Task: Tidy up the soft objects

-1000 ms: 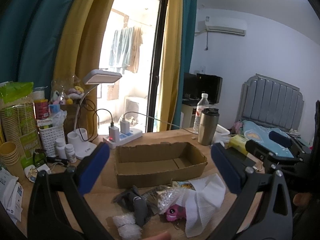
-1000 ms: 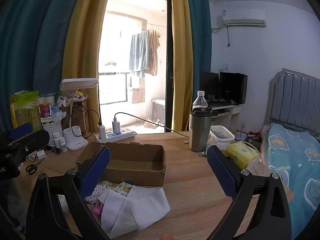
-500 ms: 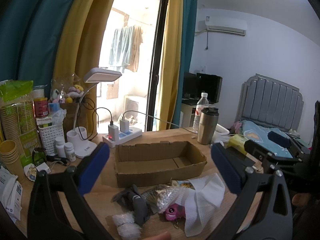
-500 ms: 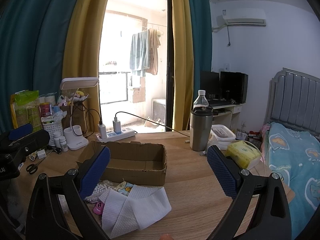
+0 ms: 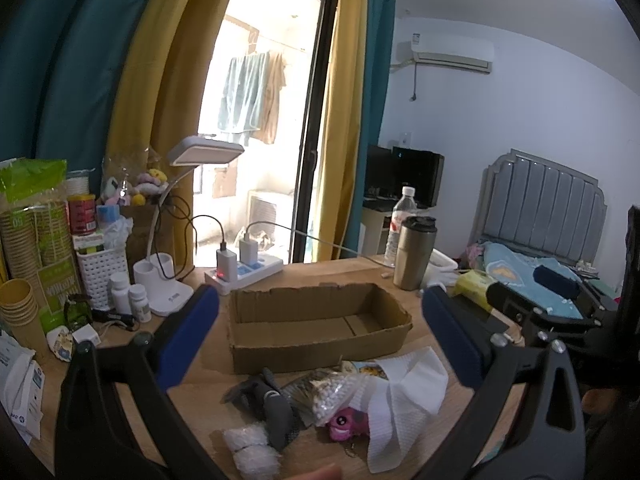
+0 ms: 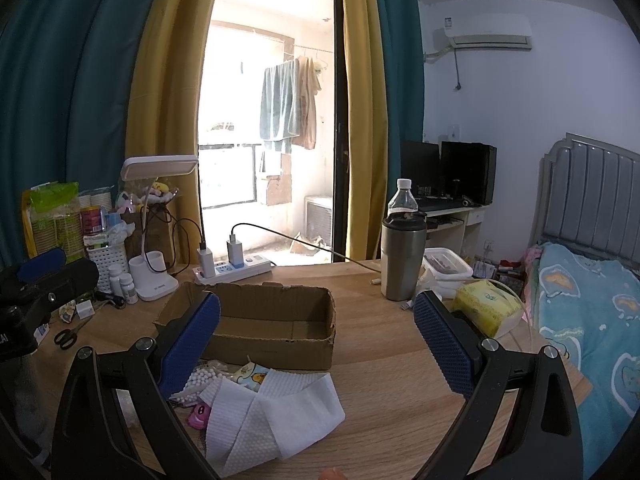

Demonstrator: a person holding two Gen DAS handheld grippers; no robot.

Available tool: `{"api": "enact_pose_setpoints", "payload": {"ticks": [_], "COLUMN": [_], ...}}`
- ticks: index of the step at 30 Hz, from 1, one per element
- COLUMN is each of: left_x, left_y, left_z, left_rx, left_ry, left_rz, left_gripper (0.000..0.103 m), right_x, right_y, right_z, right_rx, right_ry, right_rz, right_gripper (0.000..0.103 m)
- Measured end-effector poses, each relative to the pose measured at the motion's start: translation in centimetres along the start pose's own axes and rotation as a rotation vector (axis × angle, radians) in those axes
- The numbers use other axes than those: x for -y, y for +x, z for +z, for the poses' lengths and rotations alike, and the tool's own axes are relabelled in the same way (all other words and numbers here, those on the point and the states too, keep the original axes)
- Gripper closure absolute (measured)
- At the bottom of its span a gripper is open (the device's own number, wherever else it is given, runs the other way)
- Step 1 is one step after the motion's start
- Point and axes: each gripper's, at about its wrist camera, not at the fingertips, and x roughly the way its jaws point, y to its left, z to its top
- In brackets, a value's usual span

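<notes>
Both tools (image 5: 320, 336) unmoved, spread wide

- Strong daylight is let in through a glass door (image 6: 272, 152), framed by yellow and teal curtains (image 6: 100, 100).
- An air conditioner (image 6: 490, 32) is mounted on the white wall (image 6: 560, 92).
- A bed (image 6: 592, 300) is seen at right, beside a wooden table (image 6: 380, 360).

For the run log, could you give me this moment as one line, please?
left gripper: open, empty | right gripper: open, empty | cardboard box: empty | soft items: on table
</notes>
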Motion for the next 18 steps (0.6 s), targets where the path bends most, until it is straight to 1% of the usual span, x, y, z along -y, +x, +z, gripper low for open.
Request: {"api": "enact_pose_setpoints", "payload": {"ticks": [18], "left_x": [-0.24], "left_y": [-0.08], "left_z": [0.05], "left_rx": [-0.004], "left_ry": [-0.006], "left_rz": [0.001], "left_gripper": [0.001], "right_x": [-0.20], "right_y": [0.04], "right_z": [-0.05], "right_rx": [-0.004], "right_ry": [-0.002], "right_rz": [0.001], "right_gripper": [0.004]}}
